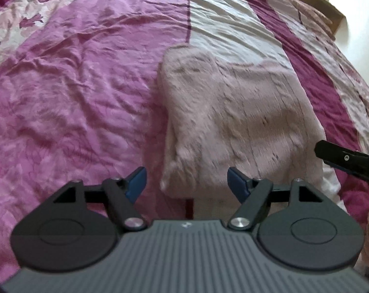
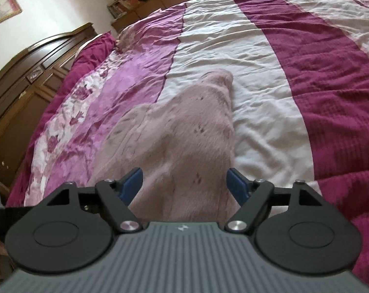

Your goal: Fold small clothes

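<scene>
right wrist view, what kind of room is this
Most likely a bedroom: a wide bed under a striped pink bedspread, a dark wooden wardrobe beside it, and a fuzzy pink garment lying on the cover.

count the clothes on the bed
1: a pale pink fuzzy garment, folded, lying on the bedspread's white stripe, just ahead of both grippers. Others may lie out of view.

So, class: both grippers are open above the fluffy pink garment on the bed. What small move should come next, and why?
Probably lower the left gripper onto the near edge of the pink garment. Both it and the right gripper are open and hold nothing, and the garment lies on the bedspread in a loose bundle.
</scene>
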`<state>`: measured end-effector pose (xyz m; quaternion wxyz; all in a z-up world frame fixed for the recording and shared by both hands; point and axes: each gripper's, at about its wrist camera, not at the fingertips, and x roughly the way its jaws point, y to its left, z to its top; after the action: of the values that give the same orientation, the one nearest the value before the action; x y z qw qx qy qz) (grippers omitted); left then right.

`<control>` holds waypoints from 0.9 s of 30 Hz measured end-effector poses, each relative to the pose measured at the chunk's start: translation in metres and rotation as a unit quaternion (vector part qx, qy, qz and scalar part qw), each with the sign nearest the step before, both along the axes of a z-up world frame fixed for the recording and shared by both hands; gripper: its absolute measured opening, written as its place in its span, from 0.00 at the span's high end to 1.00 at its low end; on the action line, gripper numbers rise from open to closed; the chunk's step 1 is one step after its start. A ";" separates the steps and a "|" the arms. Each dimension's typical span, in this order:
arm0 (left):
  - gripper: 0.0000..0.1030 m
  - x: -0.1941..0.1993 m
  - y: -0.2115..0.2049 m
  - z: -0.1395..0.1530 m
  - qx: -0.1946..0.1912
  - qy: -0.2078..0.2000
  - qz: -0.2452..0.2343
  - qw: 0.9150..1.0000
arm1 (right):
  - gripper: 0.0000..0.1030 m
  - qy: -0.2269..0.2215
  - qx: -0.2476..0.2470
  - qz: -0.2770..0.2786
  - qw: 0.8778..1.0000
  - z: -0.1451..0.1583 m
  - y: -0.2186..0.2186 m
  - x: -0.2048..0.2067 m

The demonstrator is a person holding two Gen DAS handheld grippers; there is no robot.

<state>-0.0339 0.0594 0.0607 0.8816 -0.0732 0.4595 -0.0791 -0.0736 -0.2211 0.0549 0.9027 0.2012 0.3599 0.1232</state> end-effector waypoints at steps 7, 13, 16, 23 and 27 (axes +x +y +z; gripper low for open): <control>0.28 -0.018 -0.015 -0.007 0.018 0.013 -0.008 1.000 | 0.19 0.003 -0.029 0.009 1.000 -0.006 0.015 -0.022; 0.28 -0.028 -0.022 -0.012 0.035 0.013 0.007 0.999 | 0.18 0.011 -0.054 0.009 0.998 -0.014 0.023 -0.030; 0.28 -0.031 -0.021 -0.013 0.036 0.015 0.018 0.999 | 0.18 0.023 -0.064 0.010 0.998 -0.019 0.026 -0.032; 0.28 -0.032 -0.025 -0.021 0.051 0.027 0.025 0.998 | 0.18 0.046 -0.074 0.012 0.996 -0.030 0.029 -0.031; 0.28 -0.034 -0.027 -0.022 0.058 0.024 0.023 0.998 | 0.18 0.052 -0.074 0.011 0.996 -0.033 0.029 -0.029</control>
<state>-0.0677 0.0320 0.0391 0.8747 -0.0346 0.4825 -0.0306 -0.1031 -0.1922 0.0221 0.8938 0.1363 0.4165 0.0952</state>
